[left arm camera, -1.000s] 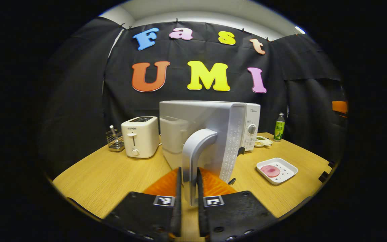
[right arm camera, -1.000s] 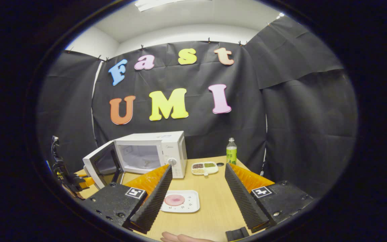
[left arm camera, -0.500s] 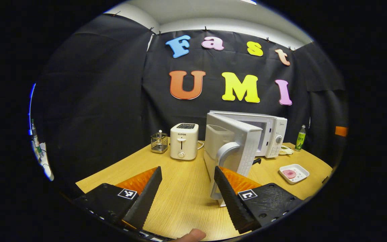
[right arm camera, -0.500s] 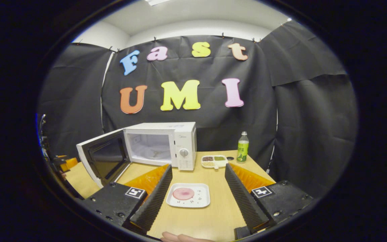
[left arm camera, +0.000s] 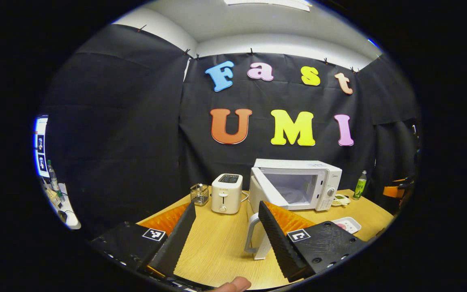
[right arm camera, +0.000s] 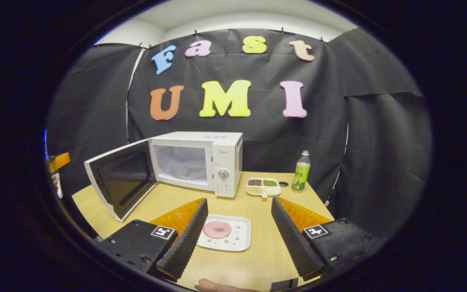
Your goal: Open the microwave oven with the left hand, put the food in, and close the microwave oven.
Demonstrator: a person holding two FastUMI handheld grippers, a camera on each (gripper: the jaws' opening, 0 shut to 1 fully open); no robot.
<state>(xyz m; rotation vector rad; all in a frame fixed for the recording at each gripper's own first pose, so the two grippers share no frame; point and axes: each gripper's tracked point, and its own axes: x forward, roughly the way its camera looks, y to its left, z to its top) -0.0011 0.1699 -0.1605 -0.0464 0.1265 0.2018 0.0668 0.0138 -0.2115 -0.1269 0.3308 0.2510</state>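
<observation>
The white microwave (right arm camera: 201, 162) stands at the back of the wooden table with its door (right arm camera: 122, 178) swung wide open to the left; the cavity is lit and bare. A white square plate (right arm camera: 225, 237) carrying a pink round slice of food (right arm camera: 217, 229) lies on the table just beyond my right gripper (right arm camera: 237, 237), which is open. In the left gripper view the microwave (left arm camera: 298, 182) is farther off, its door handle (left arm camera: 253, 239) just ahead of my open left gripper (left arm camera: 227, 239), which holds nothing. The plate (left arm camera: 346, 224) peeks out at the right.
A white toaster (left arm camera: 226, 193) and a small wire holder (left arm camera: 199, 194) stand left of the microwave. A divided snack dish (right arm camera: 262, 186) and a green bottle (right arm camera: 300, 171) stand to its right. A fingertip (left arm camera: 233, 284) shows at the bottom edge.
My left gripper let go of the door handle, opened and drew back from the microwave. The door swung wider open. The right gripper moved closer to the plate.
</observation>
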